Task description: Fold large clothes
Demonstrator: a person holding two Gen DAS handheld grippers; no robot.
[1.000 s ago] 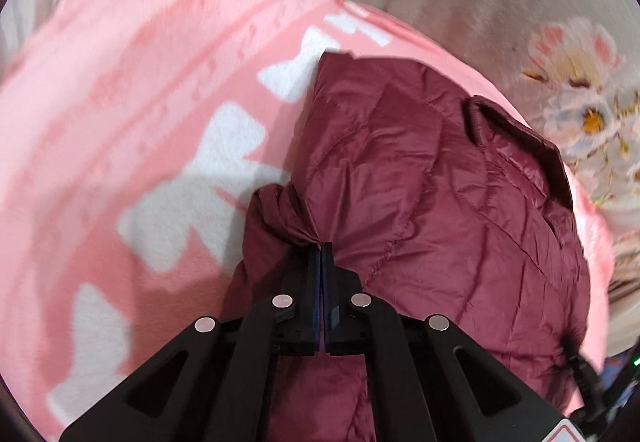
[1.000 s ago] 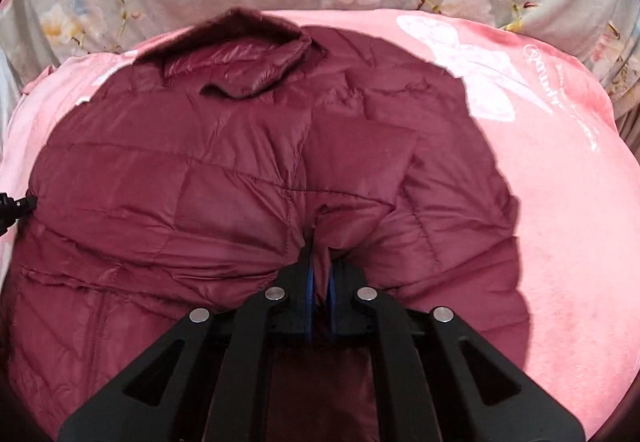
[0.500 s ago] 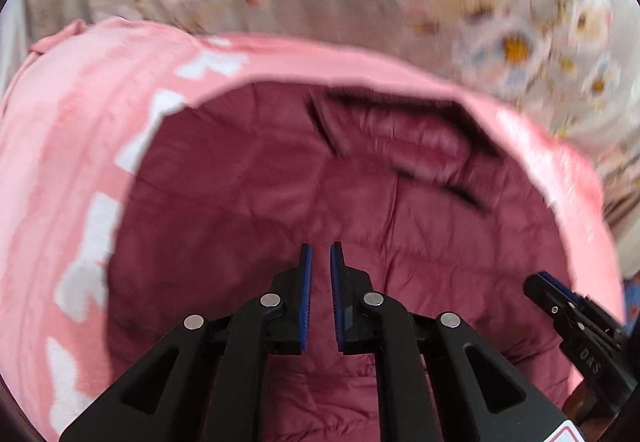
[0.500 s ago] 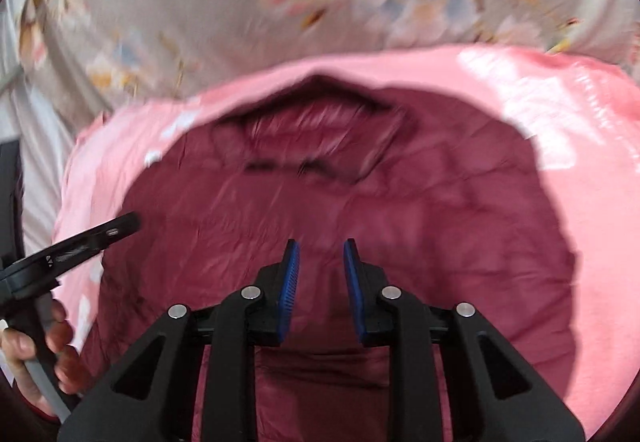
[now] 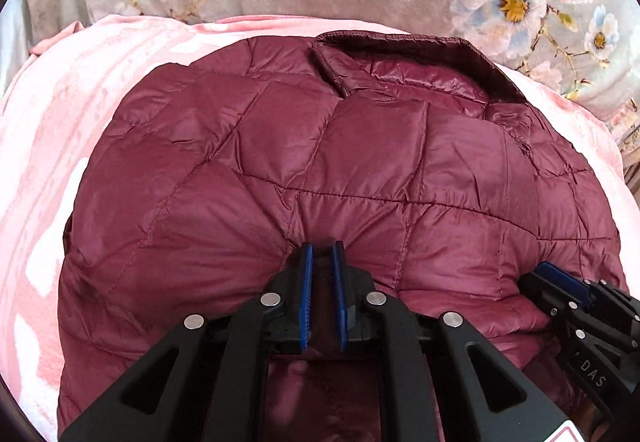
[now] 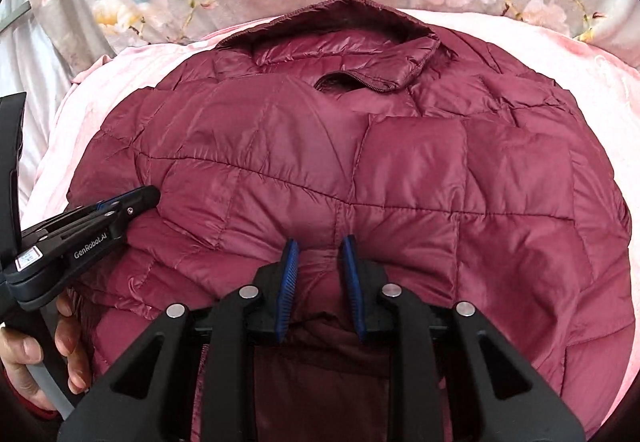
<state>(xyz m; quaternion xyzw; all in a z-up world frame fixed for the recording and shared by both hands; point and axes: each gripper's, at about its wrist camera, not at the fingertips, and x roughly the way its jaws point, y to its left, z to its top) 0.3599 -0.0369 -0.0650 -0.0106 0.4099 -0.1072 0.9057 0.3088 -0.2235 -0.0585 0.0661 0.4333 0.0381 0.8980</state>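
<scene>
Maroon quilted jacket [image 5: 360, 169] lies on pink blanket [image 5: 60, 145], fabric bunched between both slightly parted grippers.

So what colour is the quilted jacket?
Dark maroon jacket, clearest in the left wrist view.

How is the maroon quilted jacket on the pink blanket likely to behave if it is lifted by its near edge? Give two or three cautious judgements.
The jacket would probably sag and drape, since its quilted panels already crease and bunch near the left claw. It looks puffy, so likely light for its bulk. Its shiny shell may be slippery between the right claw pads.
</scene>
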